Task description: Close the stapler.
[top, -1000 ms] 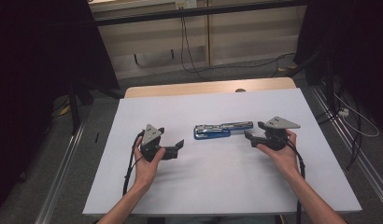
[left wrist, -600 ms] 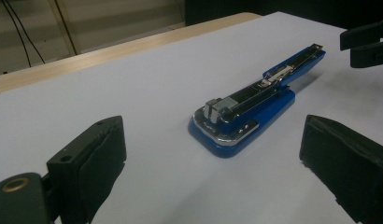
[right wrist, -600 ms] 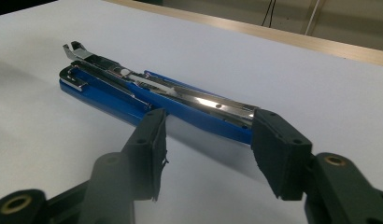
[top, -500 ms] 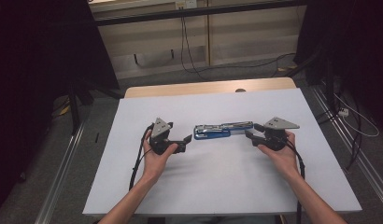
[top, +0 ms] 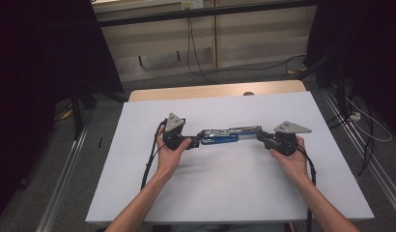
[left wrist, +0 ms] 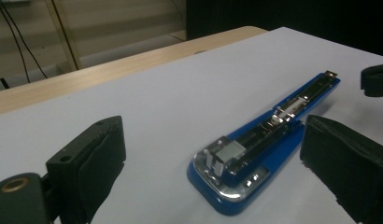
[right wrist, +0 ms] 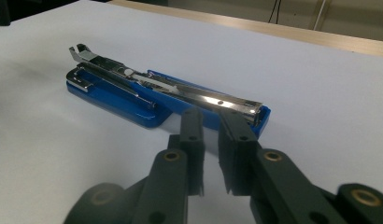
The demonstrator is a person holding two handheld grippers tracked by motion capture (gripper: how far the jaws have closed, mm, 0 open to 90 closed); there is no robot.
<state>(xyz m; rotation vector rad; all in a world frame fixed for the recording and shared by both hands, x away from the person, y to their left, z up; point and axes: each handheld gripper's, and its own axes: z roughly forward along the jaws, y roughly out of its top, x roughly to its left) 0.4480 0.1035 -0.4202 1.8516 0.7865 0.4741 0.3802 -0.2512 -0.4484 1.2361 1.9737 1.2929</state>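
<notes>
**Both grippers at the ends of the opened stapler**

From the high view I see the blue stapler (top: 228, 135) lying flat near the middle of the white table (top: 225, 193), its long axis running left to right, with my left gripper (top: 192, 143) at its left end and my right gripper (top: 261, 137) at its right end. That view is too small for me to judge the jaws.

The left gripper view settles one side: the jaws stand wide apart, holding nothing, with the stapler's (left wrist: 264, 144) rounded blue end lying between them on the table (nearer the right-hand jaw, though not touching either). It also shows the stapler hinged open, the metal magazine lying along the blue base.

The right gripper view gives what the other two cannot: my right gripper's (right wrist: 210, 128) jaws are nearly together, only a narrow gap between them, with nothing in it. Their tips sit right at the squared end of the stapler (right wrist: 166, 98), just in front of the shiny metal rail; whether they touch it I cannot tell.
</notes>
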